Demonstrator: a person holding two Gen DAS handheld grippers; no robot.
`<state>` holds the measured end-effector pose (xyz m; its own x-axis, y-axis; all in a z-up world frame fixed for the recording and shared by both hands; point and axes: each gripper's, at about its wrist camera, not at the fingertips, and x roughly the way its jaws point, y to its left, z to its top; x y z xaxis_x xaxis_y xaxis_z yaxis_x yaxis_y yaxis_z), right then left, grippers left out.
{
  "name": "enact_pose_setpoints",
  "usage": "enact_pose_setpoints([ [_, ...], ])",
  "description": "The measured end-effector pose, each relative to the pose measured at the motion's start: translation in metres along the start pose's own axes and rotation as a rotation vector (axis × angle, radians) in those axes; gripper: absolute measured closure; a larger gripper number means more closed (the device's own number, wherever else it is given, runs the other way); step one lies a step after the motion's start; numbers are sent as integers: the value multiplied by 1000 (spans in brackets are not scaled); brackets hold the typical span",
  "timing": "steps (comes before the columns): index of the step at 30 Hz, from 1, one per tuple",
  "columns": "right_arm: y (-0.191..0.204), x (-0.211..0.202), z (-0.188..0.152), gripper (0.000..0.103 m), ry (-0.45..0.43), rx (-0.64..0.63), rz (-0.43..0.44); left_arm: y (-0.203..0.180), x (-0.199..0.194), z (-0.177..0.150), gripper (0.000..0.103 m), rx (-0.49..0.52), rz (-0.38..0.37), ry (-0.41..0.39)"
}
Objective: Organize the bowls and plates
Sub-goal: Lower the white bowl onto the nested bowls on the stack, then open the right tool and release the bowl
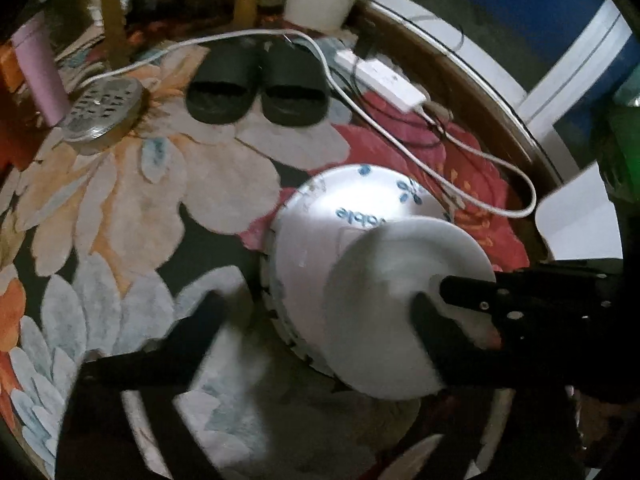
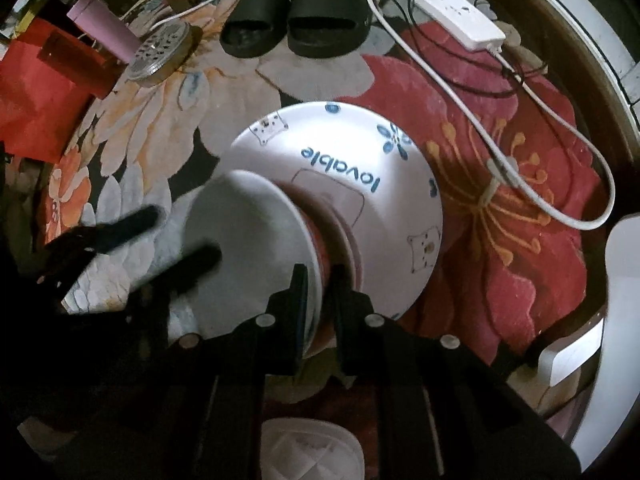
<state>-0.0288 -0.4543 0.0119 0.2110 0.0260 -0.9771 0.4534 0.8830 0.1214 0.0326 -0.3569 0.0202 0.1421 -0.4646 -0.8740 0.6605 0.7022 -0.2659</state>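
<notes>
Right tongs: your right gripper (image 2: 320, 280) is clenched on the rim of a small plain white ceramic plate (image 2: 256, 240), one finger on each face, so the plate stands on edge.
Left tongs: your left gripper (image 2: 176, 236) stands released, fingers spread wide; no earlier view is given to say more. In the right wrist view its two black fingers (image 2: 136, 224) lie across the small plate's far face, and whether they touch it cannot be told through the blur.
Key relation: a large white ceramic plate printed with blue flowers and the word "lovable" (image 2: 340, 168) lies directly beyond your right tongs, just behind the small plate, overlapping it.
Axis: the small plate's flat face runs along your right fingers, its edge pointing down toward the flowered carpet (image 2: 520, 240).
Nearer hand: the right, which alone has a grip.
Count, plates: two clearly seen; a red-rimmed edge between them may be a third, which I cannot settle.
Count, bowls: none that can be told.
Count, tongs: two.
</notes>
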Motion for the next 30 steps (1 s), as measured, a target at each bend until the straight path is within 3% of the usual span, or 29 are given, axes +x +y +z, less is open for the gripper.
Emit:
enact_pose_setpoints([
  [5,3,-9,-5,86,-19,-14,-17,11,-10,-6,1,-22,10,-24],
  [7,6,-18,-7,64,-66,-28,-41,18,-14,-10,1,-41,10,-29],
  [8,8,-24,-8,38,-96,-35,-50,22,-16,-12,1,-52,8,-29],
  [9,9,-33,-8,22,-139,-40,-78,25,-17,-14,1,-63,3,-31],
  [11,11,-43,-10,16,-193,-50,-85,31,-20,-19,1,-72,9,-32],
  [17,23,-41,-16,15,-211,-68,-94,41,-26,-31,1,-95,-5,-43],
  [22,31,-37,-20,16,-189,-49,-54,43,-42,-42,1,-95,52,-95],
  [27,37,-31,-24,17,-155,-32,-16,57,-50,-52,1,-167,99,-81],
  [29,41,-34,-27,15,-171,-35,-82,62,-51,-55,1,-201,157,-60],
  [30,44,-35,-28,15,-185,-50,-110,65,-52,-58,1,-208,138,-61],
])
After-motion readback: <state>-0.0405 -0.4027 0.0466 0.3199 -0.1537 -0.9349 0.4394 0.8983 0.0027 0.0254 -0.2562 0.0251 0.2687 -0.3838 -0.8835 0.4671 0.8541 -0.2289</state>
